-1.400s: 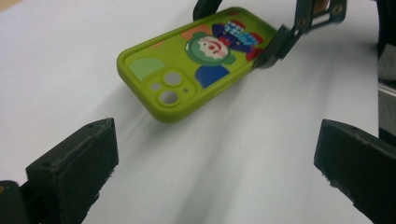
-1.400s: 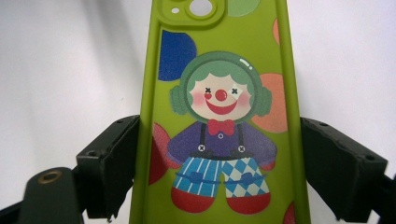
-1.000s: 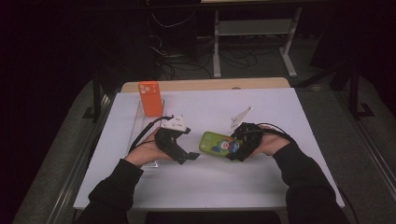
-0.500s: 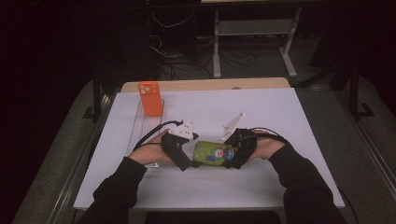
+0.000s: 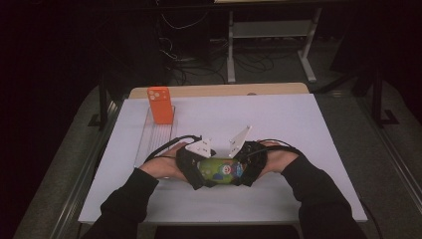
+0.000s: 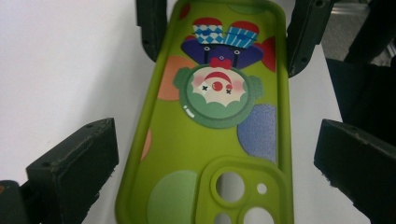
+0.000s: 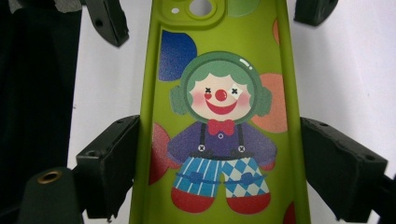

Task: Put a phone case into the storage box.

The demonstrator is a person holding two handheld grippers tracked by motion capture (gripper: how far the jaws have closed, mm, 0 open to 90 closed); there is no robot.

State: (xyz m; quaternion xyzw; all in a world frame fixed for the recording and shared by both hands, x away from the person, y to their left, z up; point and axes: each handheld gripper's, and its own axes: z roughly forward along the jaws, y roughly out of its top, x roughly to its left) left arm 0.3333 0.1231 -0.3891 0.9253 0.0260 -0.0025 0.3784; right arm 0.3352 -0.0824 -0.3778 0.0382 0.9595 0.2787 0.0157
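While the right hand-held gripper (image 7: 219, 163) clamps the green clown phone case (image 5: 219, 171) by its long edges, the case's lower end is cut off. The left hand-held gripper (image 6: 210, 154) straddles the camera end on the white worktop (image 5: 278, 119), jaws apart, clear of it.

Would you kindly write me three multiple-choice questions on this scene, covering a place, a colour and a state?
1. Where does the orange case stand?
A. in the clear tray, far left on the table
B. between the grippers
C. on the floor
2. What colour is the clown case mainly?
A. blue
B. green
C. white
3. How do the left gripper's jaws stand?
A. shut on nothing
B. open, either side of the clown case
C. shut on the orange case
Answers: 1 A, it stands in the tray; 2 B, green back; 3 B, gaps show beside each jaw.
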